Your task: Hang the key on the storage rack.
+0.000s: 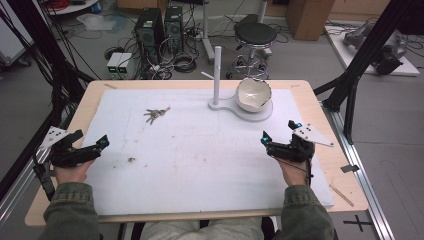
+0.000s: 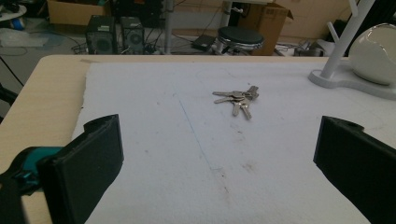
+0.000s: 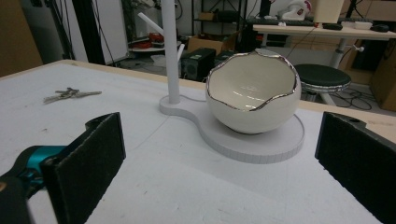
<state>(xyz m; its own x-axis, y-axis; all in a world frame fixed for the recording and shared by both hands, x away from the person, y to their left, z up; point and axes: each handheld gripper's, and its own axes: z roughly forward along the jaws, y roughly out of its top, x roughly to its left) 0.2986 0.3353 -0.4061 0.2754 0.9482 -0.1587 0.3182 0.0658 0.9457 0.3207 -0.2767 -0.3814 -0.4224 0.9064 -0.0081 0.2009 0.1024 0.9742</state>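
Metal keys (image 2: 237,100), four; one eggshell bowl (image 3: 252,93); two grippers apart.

The keys (image 1: 156,114) lie on the mat (image 1: 200,165), left of the stand (image 1: 235,107) bearing the bowl (image 1: 253,95).

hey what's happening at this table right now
A person sits at a table covered by a white mat, with a gripper in each hand. The left gripper and the right gripper both rest near the front edge, open and holding nothing. A bunch of keys lies untouched on the mat ahead of the left gripper. Farther back, ahead of the right gripper, a white stand shares its base with an eggshell-shaped bowl. Nothing has been picked up yet.
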